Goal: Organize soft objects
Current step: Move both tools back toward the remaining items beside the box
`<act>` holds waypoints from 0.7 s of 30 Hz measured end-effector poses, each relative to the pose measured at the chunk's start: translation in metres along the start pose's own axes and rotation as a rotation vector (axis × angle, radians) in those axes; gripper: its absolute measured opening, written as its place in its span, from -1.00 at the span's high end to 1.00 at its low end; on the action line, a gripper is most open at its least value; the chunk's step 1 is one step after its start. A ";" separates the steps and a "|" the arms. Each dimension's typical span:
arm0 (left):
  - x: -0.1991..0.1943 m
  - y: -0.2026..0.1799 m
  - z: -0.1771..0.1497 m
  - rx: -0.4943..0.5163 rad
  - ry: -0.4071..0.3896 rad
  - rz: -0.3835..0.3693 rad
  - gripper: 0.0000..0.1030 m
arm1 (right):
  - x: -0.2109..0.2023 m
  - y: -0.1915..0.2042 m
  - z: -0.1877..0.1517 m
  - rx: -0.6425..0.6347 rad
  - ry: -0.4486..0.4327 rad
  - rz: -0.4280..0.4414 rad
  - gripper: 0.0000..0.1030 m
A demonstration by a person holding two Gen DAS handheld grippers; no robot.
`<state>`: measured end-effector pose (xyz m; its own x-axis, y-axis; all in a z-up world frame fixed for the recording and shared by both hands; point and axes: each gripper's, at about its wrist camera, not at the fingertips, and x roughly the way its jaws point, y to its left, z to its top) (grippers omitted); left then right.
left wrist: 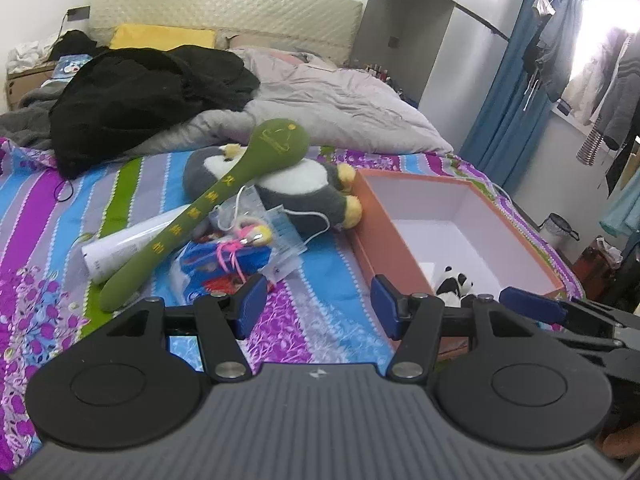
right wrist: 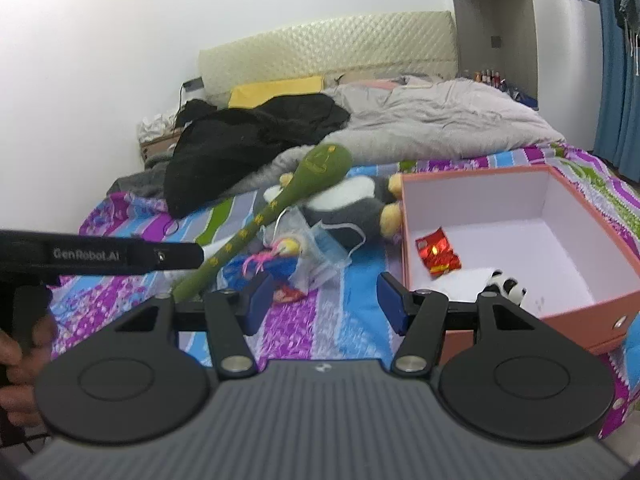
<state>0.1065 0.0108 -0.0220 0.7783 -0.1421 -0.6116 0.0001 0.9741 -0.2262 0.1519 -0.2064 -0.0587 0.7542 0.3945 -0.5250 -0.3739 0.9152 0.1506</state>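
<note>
A long green plush mallet [left wrist: 208,208] [right wrist: 280,208] leans across a grey and white penguin plush [left wrist: 296,184] [right wrist: 348,200] on the striped bedspread. Beside them stands an open orange box [left wrist: 384,232] [right wrist: 560,320] with a white inside. It holds a small panda plush [left wrist: 454,280] [right wrist: 504,286] and a red packet [right wrist: 436,254]. My left gripper [left wrist: 318,308] hovers open over the bedspread, just left of the box. My right gripper [right wrist: 326,302] is open too, with nothing between its blue pads.
A white tube [left wrist: 132,240], a blue bag with pink strings [left wrist: 228,260] and a face mask [right wrist: 324,248] lie under the mallet. Behind are a black garment [left wrist: 148,96] and a grey duvet [left wrist: 340,104]. Clothes hang by the blue curtain [left wrist: 504,112].
</note>
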 end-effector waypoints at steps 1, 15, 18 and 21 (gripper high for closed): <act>-0.001 0.001 -0.002 -0.003 0.002 0.004 -0.23 | 0.000 0.002 -0.003 -0.001 0.004 0.003 -0.17; -0.003 0.020 -0.040 -0.053 0.060 0.030 -0.28 | 0.000 0.021 -0.037 -0.020 0.078 0.010 -0.17; -0.001 0.026 -0.045 -0.067 0.071 0.032 -0.32 | 0.005 0.023 -0.040 -0.029 0.093 0.009 -0.17; 0.004 0.032 -0.048 -0.074 0.086 0.039 -0.32 | 0.012 0.024 -0.042 -0.029 0.104 0.012 -0.17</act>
<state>0.0796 0.0326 -0.0683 0.7200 -0.1217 -0.6832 -0.0782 0.9640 -0.2542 0.1289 -0.1830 -0.0968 0.6896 0.3936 -0.6079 -0.3992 0.9070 0.1344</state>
